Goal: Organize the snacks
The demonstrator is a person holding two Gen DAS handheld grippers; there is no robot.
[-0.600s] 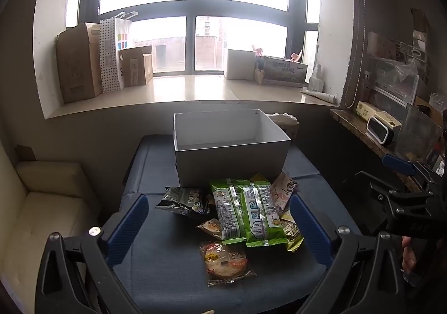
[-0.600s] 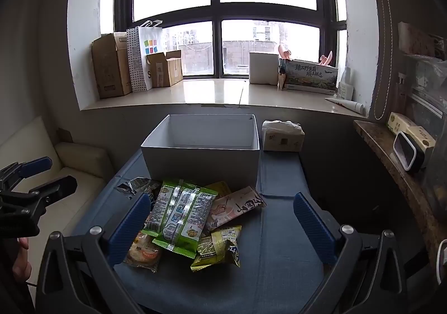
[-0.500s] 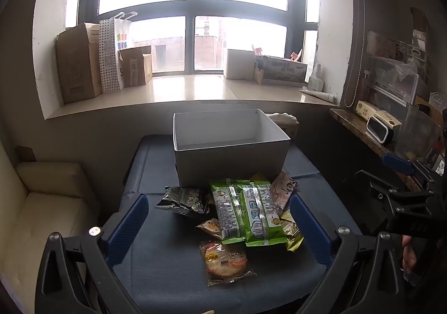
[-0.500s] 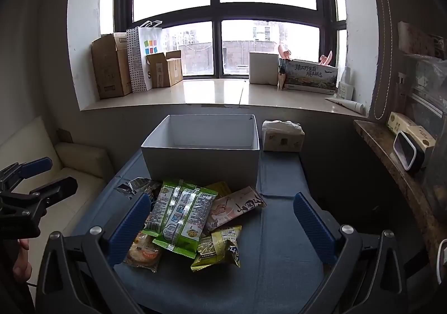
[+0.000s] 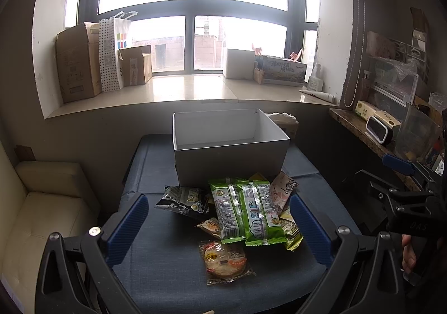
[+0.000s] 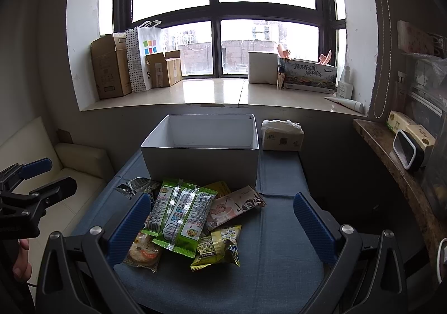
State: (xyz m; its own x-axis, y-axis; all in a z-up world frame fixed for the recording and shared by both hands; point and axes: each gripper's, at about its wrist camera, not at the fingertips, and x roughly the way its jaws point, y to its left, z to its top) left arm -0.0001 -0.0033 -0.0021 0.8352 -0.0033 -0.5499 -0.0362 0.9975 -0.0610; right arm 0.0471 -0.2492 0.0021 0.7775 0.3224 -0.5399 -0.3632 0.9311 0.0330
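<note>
We see the left gripper (image 5: pixel 218 216) in the lower frame, jaws spread wide, nothing between the blue pads, hovering over a blue cloth table (image 5: pixel 156 263). A heap of snack packs sits centre frame: two green packets (image 5: pixel 245 213) taped together on top, a black bag (image 5: pixel 181 201) to their left, a round biscuit pack (image 5: pixel 225 262) lowest, a pinkish pack (image 5: pixel 283 188) to the right. Just above the heap stands an open white box (image 5: pixel 229 157), inside bare as far as visible. The right gripper (image 5: pixel 402 182) shows at the right edge, fingertips of a hand (image 5: pixel 409 254) below it.
</note>
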